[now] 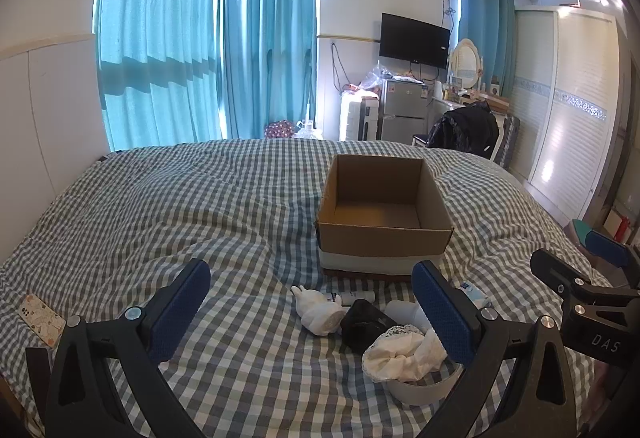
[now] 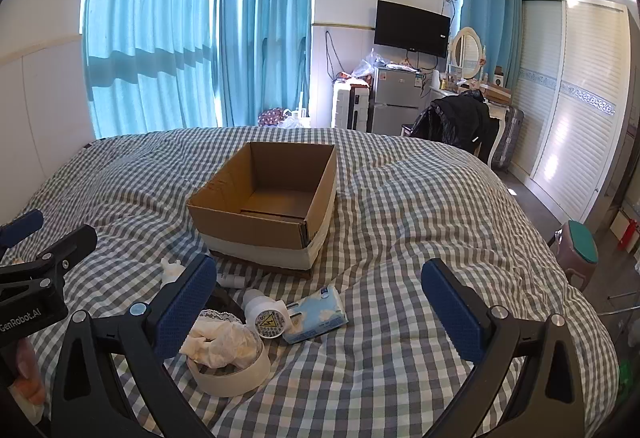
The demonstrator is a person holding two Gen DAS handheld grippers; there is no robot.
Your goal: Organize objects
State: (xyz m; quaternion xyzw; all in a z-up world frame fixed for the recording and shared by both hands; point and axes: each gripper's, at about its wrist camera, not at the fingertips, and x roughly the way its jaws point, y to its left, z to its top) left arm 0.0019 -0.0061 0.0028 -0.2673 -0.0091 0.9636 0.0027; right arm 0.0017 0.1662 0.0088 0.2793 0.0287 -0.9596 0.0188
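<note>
**A:** Nearest my left wrist lens, low and right of centre, is a white tape roll [image 1: 420,390] with a crumpled lace-edged cloth [image 1: 404,352] stuffed in it. What do you have?

**B:** Same roll [image 2: 236,378] at lower left of my right wrist view, touching a white plug-in device [image 2: 264,314] with a warning sticker. Just right of that lies a blue tissue packet [image 2: 316,316].

**A:** My left gripper [image 1: 312,306] has its jaws wide apart, holding nothing. Between the blue pads I see a white rabbit figure [image 1: 318,314] and a black object [image 1: 362,324], touching each other.

**B:** My right gripper [image 2: 320,302] is spread too, gripping nothing.

**A:** The cardboard box [image 1: 384,209] sits mid-frame on the checked bedspread [image 1: 180,205], open-topped, nothing visible inside, just beyond the clutter.

**B:** A phone case [image 1: 42,320] lies at your far left edge, well apart from everything.
</note>
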